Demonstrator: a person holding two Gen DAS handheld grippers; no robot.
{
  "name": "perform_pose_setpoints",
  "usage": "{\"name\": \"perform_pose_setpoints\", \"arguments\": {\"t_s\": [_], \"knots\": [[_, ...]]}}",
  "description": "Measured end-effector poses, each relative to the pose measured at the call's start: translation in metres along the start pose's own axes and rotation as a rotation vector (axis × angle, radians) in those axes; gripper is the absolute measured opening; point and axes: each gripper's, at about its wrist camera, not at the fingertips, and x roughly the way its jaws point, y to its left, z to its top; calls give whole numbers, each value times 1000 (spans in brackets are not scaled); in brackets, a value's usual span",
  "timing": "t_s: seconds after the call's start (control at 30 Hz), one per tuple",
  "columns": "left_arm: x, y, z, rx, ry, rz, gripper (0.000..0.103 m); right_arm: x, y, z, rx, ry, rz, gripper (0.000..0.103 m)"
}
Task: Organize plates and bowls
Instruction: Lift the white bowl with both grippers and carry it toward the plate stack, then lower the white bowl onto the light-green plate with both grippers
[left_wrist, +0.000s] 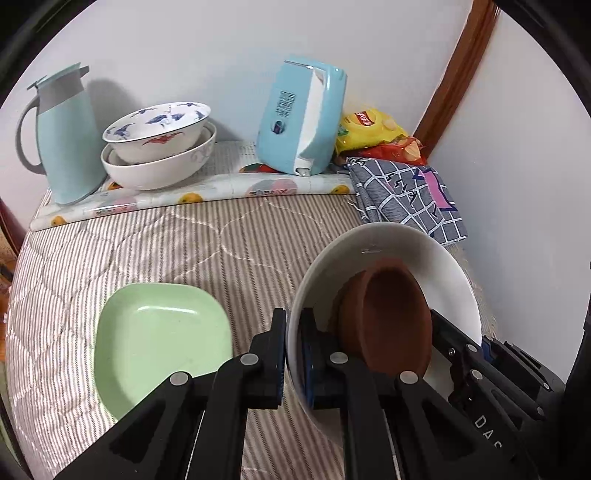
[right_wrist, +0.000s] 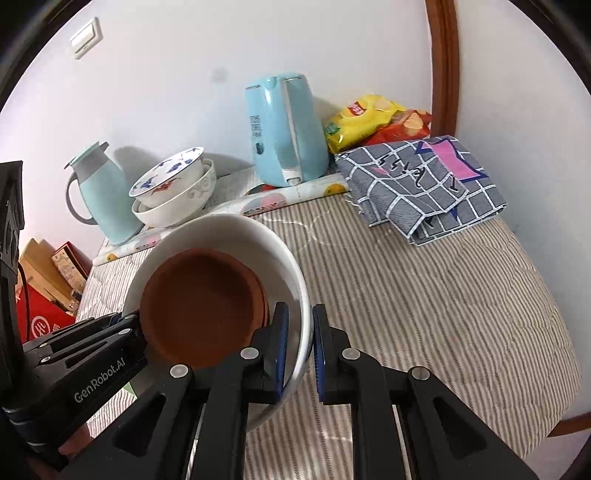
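A white bowl (left_wrist: 399, 247) with a brown dish (left_wrist: 391, 314) inside is held between both grippers above the striped table cover. My left gripper (left_wrist: 293, 354) is shut on the bowl's left rim. My right gripper (right_wrist: 299, 350) is shut on the bowl's (right_wrist: 229, 232) right rim, with the brown dish (right_wrist: 199, 306) in front of it. The right gripper also shows at the bowl's far side in the left wrist view (left_wrist: 461, 343). A green square plate (left_wrist: 155, 339) lies on the cover left of the bowl. Two stacked patterned bowls (left_wrist: 159, 147) stand at the back left.
A pale blue jug (left_wrist: 62, 136) and a blue kettle (left_wrist: 303, 118) stand by the wall. Snack bags (left_wrist: 373, 129) and a folded checked cloth (left_wrist: 406, 192) lie at the back right. Red boxes (right_wrist: 44, 295) sit beyond the table's left edge.
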Motion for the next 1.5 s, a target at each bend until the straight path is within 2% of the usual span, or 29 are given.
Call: {"name": "perform_pose_setpoints", "arguments": {"t_s": [0.93,1.5], "knots": [[-20,75,-20,-59,-4,49,8,10,69,-22,-50,21,55,12],[-3,137,-20,-70,47,57,8,47,118,-37,-35,74,58,12]]}}
